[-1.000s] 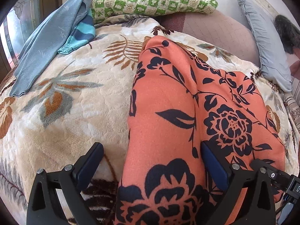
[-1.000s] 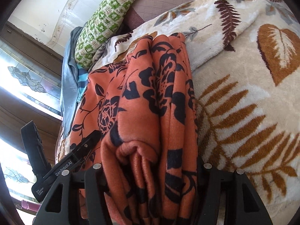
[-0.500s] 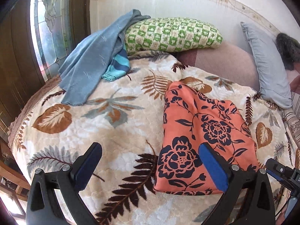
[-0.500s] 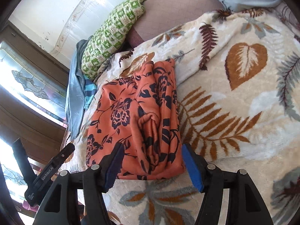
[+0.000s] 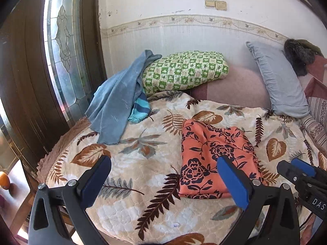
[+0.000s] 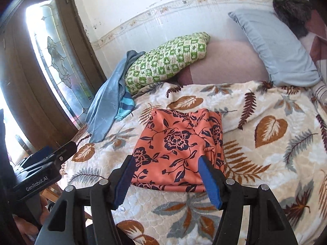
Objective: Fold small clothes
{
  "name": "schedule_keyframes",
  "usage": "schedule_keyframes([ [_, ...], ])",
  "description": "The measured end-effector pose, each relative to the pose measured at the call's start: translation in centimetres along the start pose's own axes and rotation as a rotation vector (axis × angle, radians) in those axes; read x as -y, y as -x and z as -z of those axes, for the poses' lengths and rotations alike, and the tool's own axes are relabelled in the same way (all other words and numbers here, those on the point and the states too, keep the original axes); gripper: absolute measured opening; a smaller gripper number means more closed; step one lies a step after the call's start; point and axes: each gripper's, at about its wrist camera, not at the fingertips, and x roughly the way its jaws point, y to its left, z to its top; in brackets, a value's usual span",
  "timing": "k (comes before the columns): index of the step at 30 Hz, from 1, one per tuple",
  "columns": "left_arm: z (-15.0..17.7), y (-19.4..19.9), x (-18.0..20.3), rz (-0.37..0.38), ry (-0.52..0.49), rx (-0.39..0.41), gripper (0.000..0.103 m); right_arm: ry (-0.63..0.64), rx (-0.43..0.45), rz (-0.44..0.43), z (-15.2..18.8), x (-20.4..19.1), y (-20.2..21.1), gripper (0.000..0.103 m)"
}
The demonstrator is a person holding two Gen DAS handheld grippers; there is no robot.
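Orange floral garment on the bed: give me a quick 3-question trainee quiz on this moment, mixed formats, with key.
1. True or false: the orange floral garment lies folded on the leaf-print blanket, held by neither gripper.
2. Multiple choice: what does the blue cloth lean on? A) grey pillow B) green checked pillow C) dark fur item
3. Fill in: the jaws of the left gripper and of the right gripper are both ____.

Key: 1 true; 2 B, the green checked pillow; 3 open.
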Motion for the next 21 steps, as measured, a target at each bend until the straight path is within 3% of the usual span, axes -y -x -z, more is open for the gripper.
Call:
schedule_keyframes([
  [12,-0.7,4.0,-0.3,-0.095,-0.057,0.077,0.103,0.073,0.087,0.030,0.2,-2.2,4.5,0.068],
  [21,-0.8,4.0,-1.3,-0.090,-0.034,0.061,0.103,0.162,0.167,0.019,-0.2,-5.4,6.8,0.070],
])
